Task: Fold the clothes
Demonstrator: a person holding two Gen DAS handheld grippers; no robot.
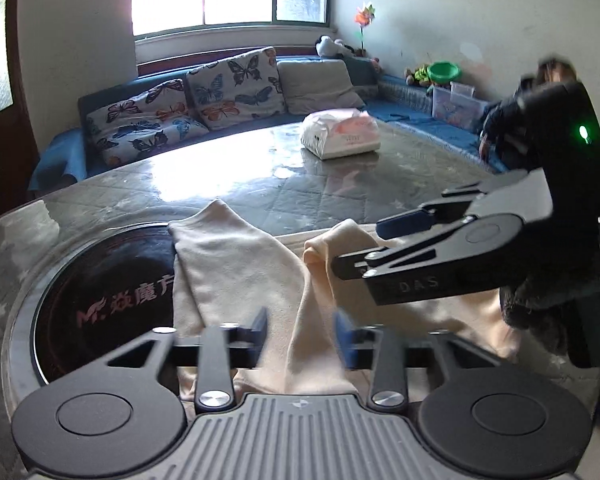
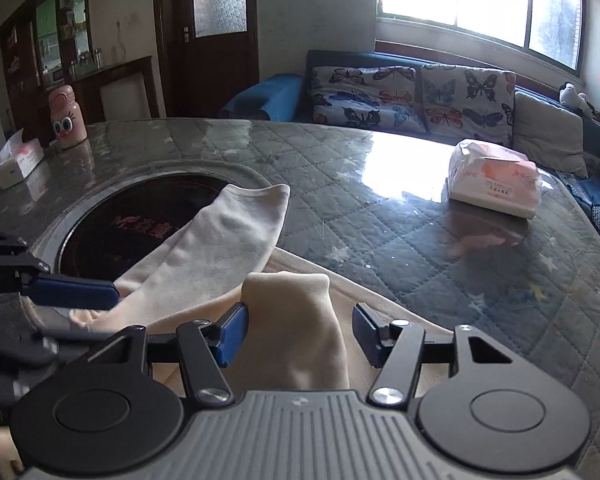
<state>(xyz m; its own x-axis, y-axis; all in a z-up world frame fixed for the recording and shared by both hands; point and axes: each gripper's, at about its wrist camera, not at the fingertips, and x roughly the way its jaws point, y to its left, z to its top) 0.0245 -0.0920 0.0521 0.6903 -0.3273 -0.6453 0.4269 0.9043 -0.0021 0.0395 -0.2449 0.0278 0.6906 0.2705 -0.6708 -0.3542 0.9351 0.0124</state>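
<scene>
Left gripper [image 1: 302,334]: blue-padded jaws apart, straddling a raised ridge of cloth without pressing it.
Right gripper [image 2: 298,330]: jaws apart around a folded hump; left pad touching, right pad clear.
Cream fabric garment [image 1: 236,264]: near table edge, one sleeve lying over the round black inset hotplate [image 1: 112,292].
Quilted grey table [image 2: 380,168]: glossy cover.
White tissue pack [image 2: 494,184]: farther back, well apart.

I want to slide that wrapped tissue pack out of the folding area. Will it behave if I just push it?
The tissue pack looks soft and light, so it would probably dent under a push. Its plastic wrap on the glossy table should slide easily, perhaps further than intended. It lies flat and low, so tipping or rolling seems unlikely.
</scene>
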